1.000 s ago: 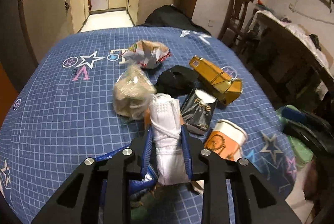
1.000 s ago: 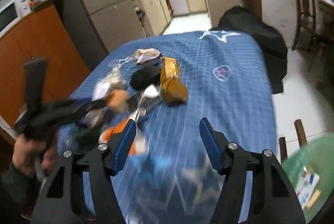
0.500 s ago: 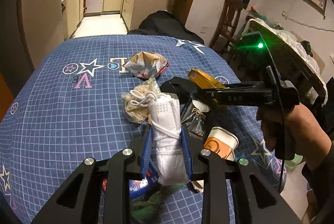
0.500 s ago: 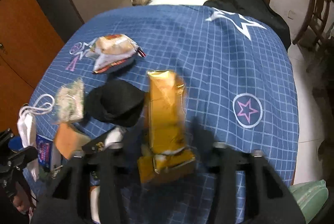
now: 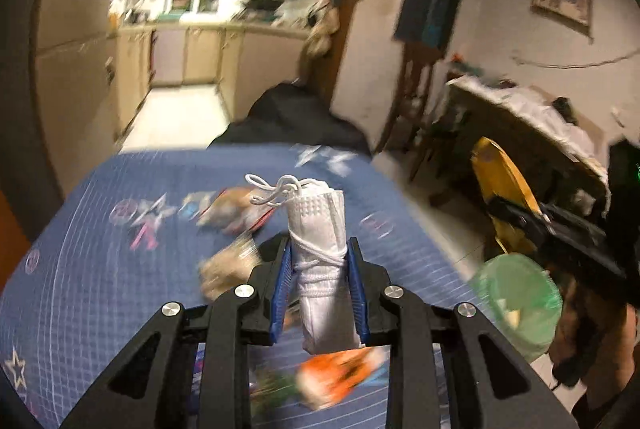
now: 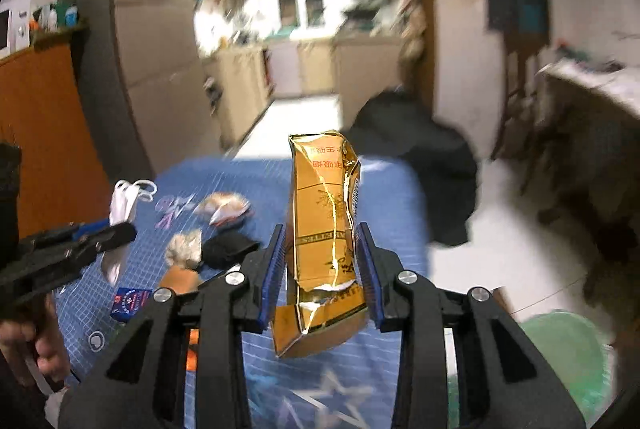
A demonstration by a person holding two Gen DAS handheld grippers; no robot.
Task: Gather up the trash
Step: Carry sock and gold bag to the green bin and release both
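Left wrist view: the left gripper [image 5: 319,249] clamps a rolled white face mask [image 5: 320,249], upright above the blue checked bench [image 5: 100,269].

Right wrist view: the right gripper [image 6: 322,241], jaws closing, pinches a crumpled gold cigarette carton [image 6: 322,229] above the bench; green bin [image 6: 568,357] at lower right.

Left tool [image 5: 320,249] clamps rolled white mask [image 5: 320,253] above blue tablecloth [image 5: 80,269]; green bin [image 5: 516,305] at right.
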